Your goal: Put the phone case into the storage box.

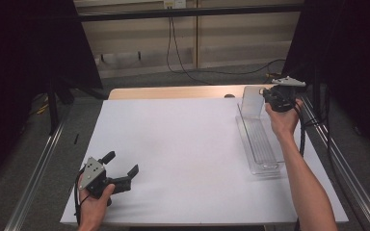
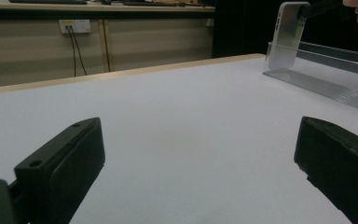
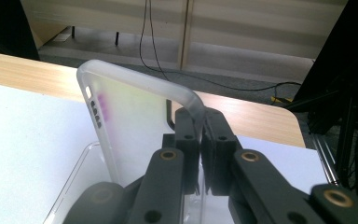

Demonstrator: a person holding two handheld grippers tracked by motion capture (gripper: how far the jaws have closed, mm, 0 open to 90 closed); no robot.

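Note:
A frosted translucent phone case [image 1: 253,101] stands upright at the far end of a long clear plastic tray [image 1: 265,156] on the right side of the table. My right gripper [image 1: 273,97] is shut on the case's edge; in the right gripper view the two black jaws [image 3: 200,126] pinch the case's rim [image 3: 135,112] at its rounded corner. The case's lower end hangs inside the tray's far end [image 3: 81,163]. My left gripper [image 1: 122,162] rests low at the near left of the table, open, with nothing between its jaws [image 2: 198,154].
A white sheet [image 1: 173,149] covers most of the wooden table [image 1: 173,92]. From the left gripper view the case [image 2: 286,32] and the tray [image 2: 326,70] lie far right. Metal rails run along both table sides, and cables lie on the floor beyond.

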